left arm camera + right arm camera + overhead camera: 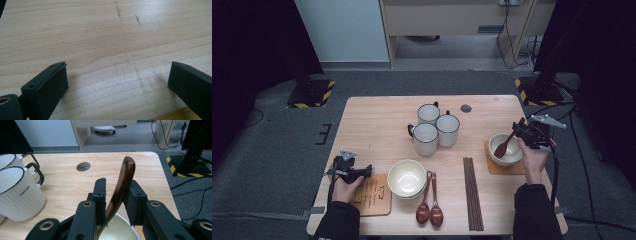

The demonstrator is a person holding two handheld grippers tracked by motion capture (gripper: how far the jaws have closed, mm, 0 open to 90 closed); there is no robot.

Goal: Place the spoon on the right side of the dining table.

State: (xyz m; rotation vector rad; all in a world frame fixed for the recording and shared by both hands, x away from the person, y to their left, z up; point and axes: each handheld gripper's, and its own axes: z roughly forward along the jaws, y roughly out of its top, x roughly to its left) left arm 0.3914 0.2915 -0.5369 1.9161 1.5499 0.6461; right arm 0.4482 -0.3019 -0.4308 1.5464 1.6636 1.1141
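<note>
A dark wooden spoon stands with its scoop in a white bowl on a wooden coaster at the table's right. My right gripper is at the top of its handle. In the right gripper view, the spoon handle rises between the jaws of my right gripper, leaning toward the right-hand one, with a slim gap on the other side and the bowl below. My left gripper hovers low at the table's left; in its own view my left gripper stands open over bare wood.
Three white mugs cluster at the table's centre back. A second white bowl, two wooden spoons and dark chopsticks lie along the front. A printed wooden coaster sits by my left hand. A cable hole marks the far side.
</note>
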